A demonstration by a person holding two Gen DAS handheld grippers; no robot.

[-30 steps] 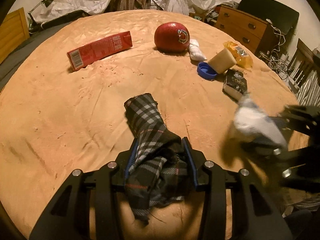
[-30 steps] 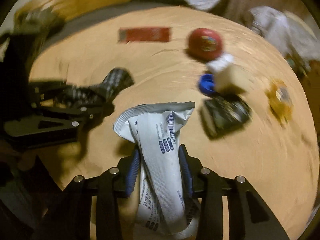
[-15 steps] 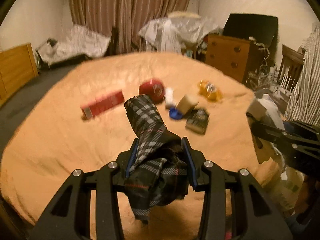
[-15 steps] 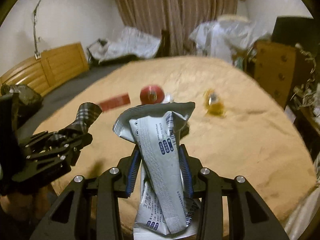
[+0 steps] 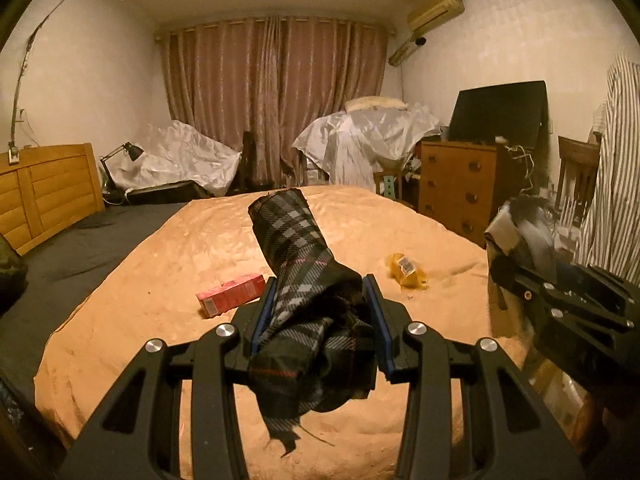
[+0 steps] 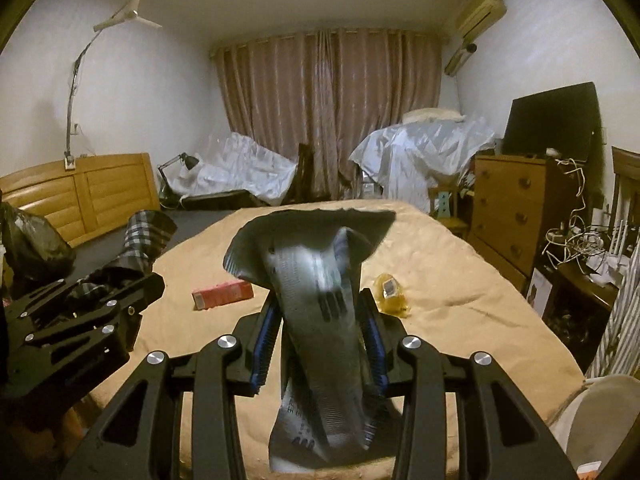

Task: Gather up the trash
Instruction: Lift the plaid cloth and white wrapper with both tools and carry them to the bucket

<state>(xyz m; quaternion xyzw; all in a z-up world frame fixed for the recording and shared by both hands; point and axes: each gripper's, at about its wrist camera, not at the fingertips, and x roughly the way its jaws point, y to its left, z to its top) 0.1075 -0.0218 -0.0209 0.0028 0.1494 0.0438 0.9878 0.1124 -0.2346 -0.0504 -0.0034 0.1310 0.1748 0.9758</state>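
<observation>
Plaid cloth (image 5: 300, 280) bunched in left claw (image 5: 320, 320); crinkled wrapper (image 6: 320, 292) in right claw (image 6: 320, 340).

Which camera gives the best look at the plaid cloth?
The left wrist view: the plaid cloth fills the centre, pinched in the left claw, its check pattern sharp. The right wrist view shows only its far end sticking up from that claw at the left edge, small and seen from the side.

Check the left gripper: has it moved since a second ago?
Yes. The left gripper, shut on the plaid cloth, has risen and tilted up: the red box sank in view.
</observation>
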